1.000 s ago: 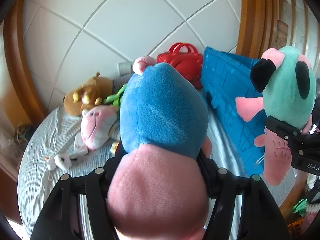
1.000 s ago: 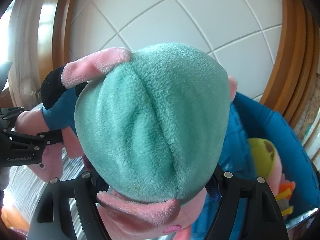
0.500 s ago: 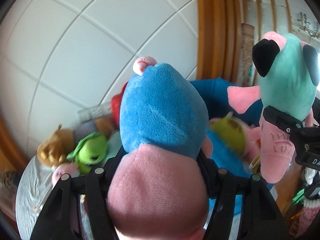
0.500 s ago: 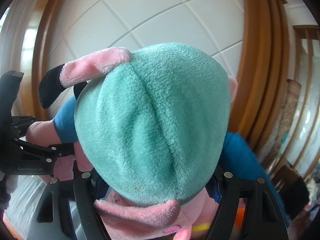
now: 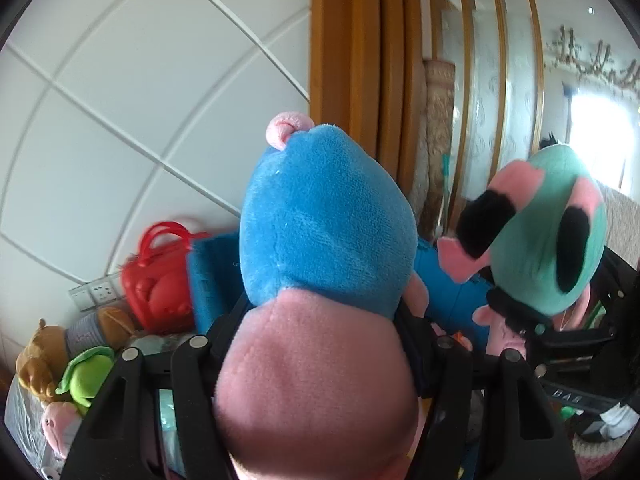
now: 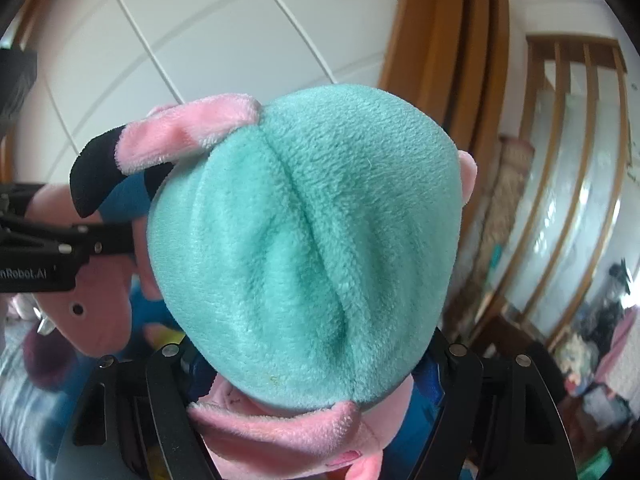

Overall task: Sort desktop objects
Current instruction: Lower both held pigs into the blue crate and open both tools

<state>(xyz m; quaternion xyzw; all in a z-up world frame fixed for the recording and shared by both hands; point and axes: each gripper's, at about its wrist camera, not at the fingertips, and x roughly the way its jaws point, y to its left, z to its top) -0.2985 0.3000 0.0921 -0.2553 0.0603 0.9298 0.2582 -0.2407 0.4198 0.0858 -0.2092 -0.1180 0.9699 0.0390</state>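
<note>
My left gripper [image 5: 320, 364] jaws squeeze the blue-and-pink plush [image 5: 324, 240], my right gripper [image 6: 312, 376] jaws the teal-and-pink plush [image 6: 304, 240] at its three o'clock, both light, soft, best pinched mid-body

The blue plush toy [image 5: 324, 232] fills the left jaws and blocks the way straight ahead. Just beside it on the right hangs the mint-green plush toy [image 5: 548, 232]. Low left, a red toy basket [image 5: 160, 280], brown plush [image 5: 36, 360] and green plush [image 5: 86, 372] crowd the striped bed [image 5: 20, 412]; above them is bare wall.
</note>
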